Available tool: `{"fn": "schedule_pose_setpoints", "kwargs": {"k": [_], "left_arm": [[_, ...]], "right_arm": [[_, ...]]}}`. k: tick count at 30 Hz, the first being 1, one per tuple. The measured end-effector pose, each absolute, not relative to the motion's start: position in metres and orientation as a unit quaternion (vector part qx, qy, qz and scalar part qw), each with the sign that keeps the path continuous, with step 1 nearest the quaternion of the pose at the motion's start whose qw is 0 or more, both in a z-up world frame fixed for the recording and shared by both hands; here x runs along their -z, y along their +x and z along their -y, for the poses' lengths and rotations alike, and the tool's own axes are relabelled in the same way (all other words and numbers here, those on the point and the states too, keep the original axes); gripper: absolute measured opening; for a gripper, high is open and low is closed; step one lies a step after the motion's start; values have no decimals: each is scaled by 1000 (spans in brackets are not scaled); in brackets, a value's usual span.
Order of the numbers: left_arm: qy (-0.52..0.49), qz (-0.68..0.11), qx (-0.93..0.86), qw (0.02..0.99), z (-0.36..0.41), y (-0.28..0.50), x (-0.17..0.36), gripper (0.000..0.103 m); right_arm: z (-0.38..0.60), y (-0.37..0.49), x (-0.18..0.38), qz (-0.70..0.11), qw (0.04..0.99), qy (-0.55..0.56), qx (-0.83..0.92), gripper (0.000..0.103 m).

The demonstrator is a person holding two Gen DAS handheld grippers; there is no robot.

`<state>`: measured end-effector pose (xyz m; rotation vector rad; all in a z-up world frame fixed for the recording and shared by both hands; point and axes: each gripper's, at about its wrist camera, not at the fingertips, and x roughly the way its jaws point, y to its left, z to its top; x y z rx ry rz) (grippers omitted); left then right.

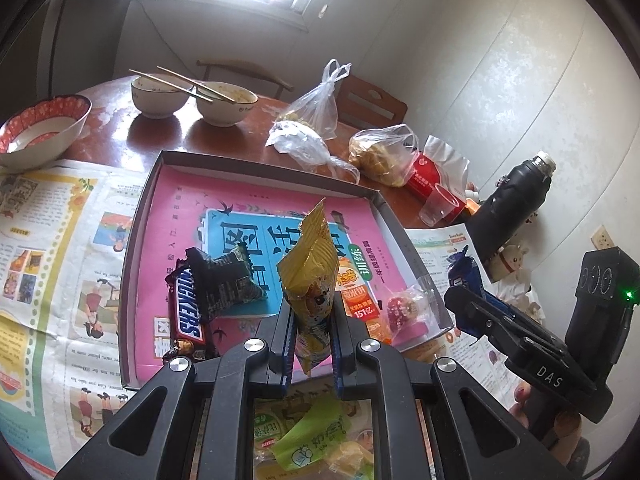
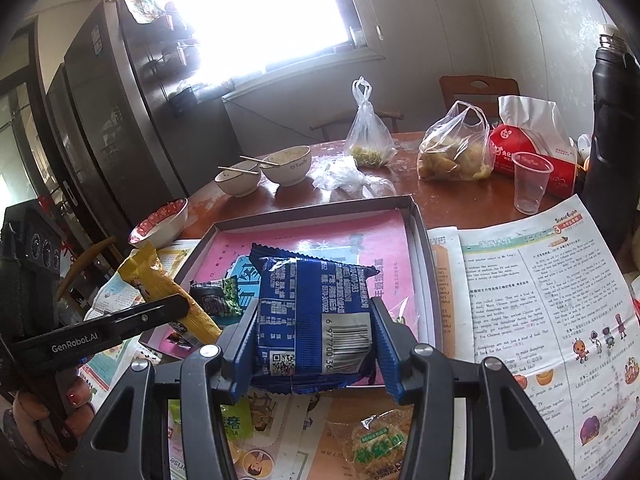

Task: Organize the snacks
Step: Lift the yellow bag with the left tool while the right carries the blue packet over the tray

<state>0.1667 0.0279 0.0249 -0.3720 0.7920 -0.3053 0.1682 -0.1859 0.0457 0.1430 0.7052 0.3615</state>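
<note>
My left gripper (image 1: pixel 310 316) is shut on a yellow snack packet (image 1: pixel 310 276) and holds it upright over the front of a shallow box (image 1: pixel 256 162) with a pink book in its bottom. A Snickers bar (image 1: pixel 186 312), a dark green packet (image 1: pixel 228 280) and a clear-wrapped red snack (image 1: pixel 404 304) lie in the box. My right gripper (image 2: pixel 316 332) is shut on a blue snack packet (image 2: pixel 316 312) above the box's front edge (image 2: pixel 312 210). The yellow packet (image 2: pixel 168 292) shows at left in the right wrist view. A green-labelled snack (image 2: pixel 376 444) lies on the newspaper below.
Three bowls (image 1: pixel 160 94), two of them with chopsticks, stand at the back of the wooden table. Plastic bags of food (image 1: pixel 380 152), a red tissue pack (image 2: pixel 528 152), a clear plastic cup (image 2: pixel 530 186) and a black flask (image 1: pixel 512 204) stand at right. Newspapers (image 2: pixel 540 292) cover the table's front.
</note>
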Motion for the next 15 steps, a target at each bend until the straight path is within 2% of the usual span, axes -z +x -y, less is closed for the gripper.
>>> {"fn": "schedule_pose_setpoints", "kwargs": {"k": [15], "left_arm": [[-178, -396, 151, 888, -27, 174, -9, 15]], "right_arm": [[182, 182, -35, -359, 915, 73, -169, 52]]}}
